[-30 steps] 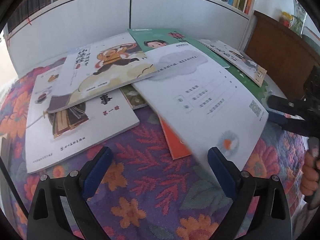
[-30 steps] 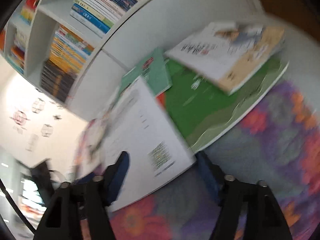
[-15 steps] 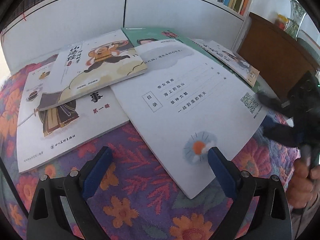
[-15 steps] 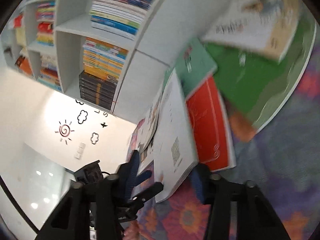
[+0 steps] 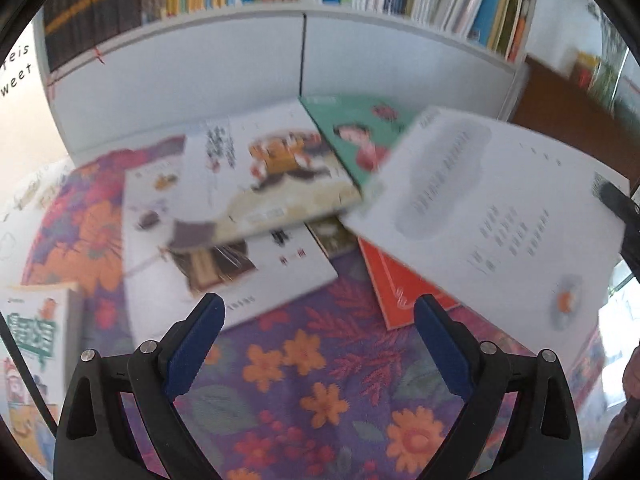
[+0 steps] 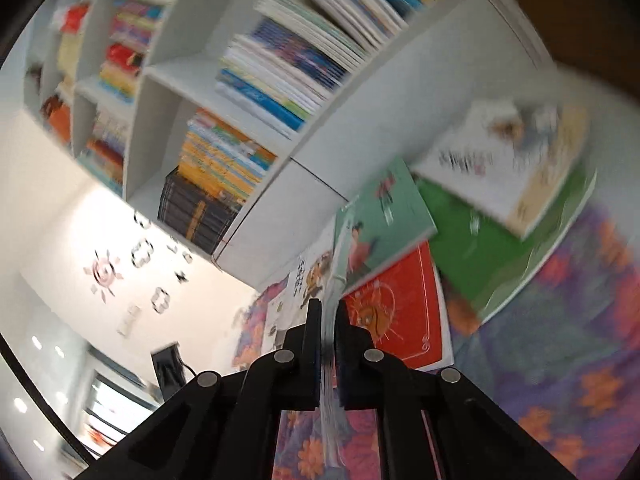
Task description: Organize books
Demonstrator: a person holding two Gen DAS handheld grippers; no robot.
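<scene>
Several children's books lie scattered on a floral cloth (image 5: 320, 380). My right gripper (image 6: 329, 320) is shut on the edge of a thin white book (image 5: 500, 216), seen edge-on in the right wrist view (image 6: 331, 360), and holds it tilted above the pile. My left gripper (image 5: 316, 312) is open and empty, low over the cloth in front of the books. Under the lifted book lie a red book (image 5: 396, 284) (image 6: 400, 312) and a teal book (image 5: 360, 132) (image 6: 380, 220). A white monkey-cover book (image 5: 272, 168) lies on a larger white book (image 5: 224, 264).
A white bookshelf (image 5: 304, 64) (image 6: 168, 92) full of upright books stands behind the pile. A green book (image 6: 500, 256) with a pale book (image 6: 508, 160) on it lies at the right. Another book (image 5: 32, 332) sits at the left edge. A brown cabinet (image 5: 568, 112) stands at the far right.
My right gripper has closed on the white book's edge and lifted it off the pile, uncovering the red book. My left gripper has drawn back and tilted up.
</scene>
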